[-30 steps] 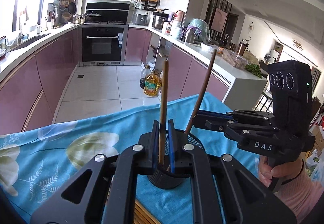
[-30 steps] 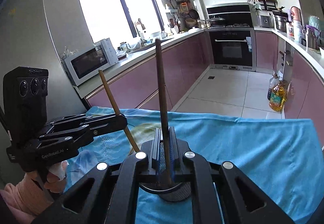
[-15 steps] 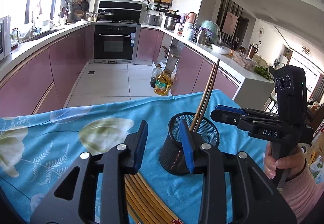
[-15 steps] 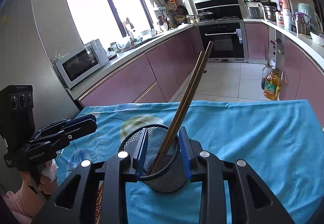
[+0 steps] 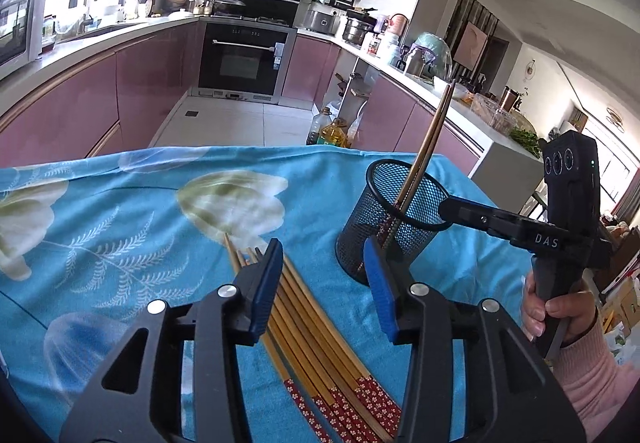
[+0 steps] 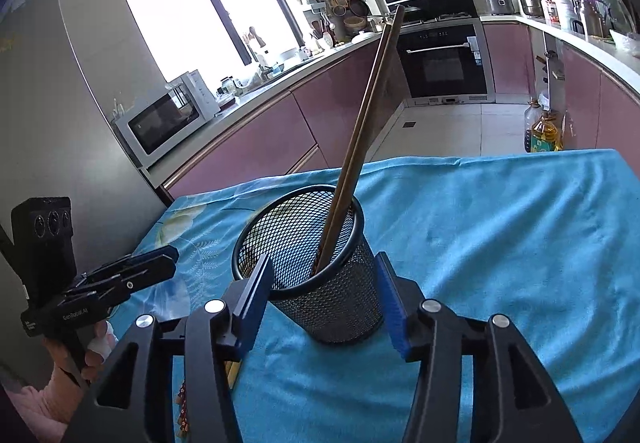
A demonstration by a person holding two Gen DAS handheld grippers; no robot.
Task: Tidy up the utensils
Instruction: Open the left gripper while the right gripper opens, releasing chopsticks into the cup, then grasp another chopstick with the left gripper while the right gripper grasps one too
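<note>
A black mesh holder (image 5: 394, 219) stands on the blue flowered cloth (image 5: 120, 227) and holds two brown chopsticks (image 5: 430, 141) leaning against its rim. Several more chopsticks with red patterned ends (image 5: 316, 339) lie flat on the cloth. My left gripper (image 5: 322, 267) is open and empty, hovering over the lying chopsticks, left of the holder. In the right wrist view the holder (image 6: 320, 267) with its chopsticks (image 6: 364, 131) sits just beyond my right gripper (image 6: 320, 291), which is open and empty. The right gripper also shows in the left wrist view (image 5: 452, 209), beside the holder's rim.
The cloth-covered table (image 6: 500, 235) ends at its far edge above a tiled kitchen floor (image 5: 240, 123). Pink cabinets, an oven (image 5: 244, 59) and a microwave (image 6: 168, 119) stand beyond. Oil bottles (image 6: 544, 131) stand on the floor.
Both grippers were shut on a chopstick each over the holder. They opened, the two chopsticks dropped in and lean together. The left gripper pulled back over the lying chopsticks.
</note>
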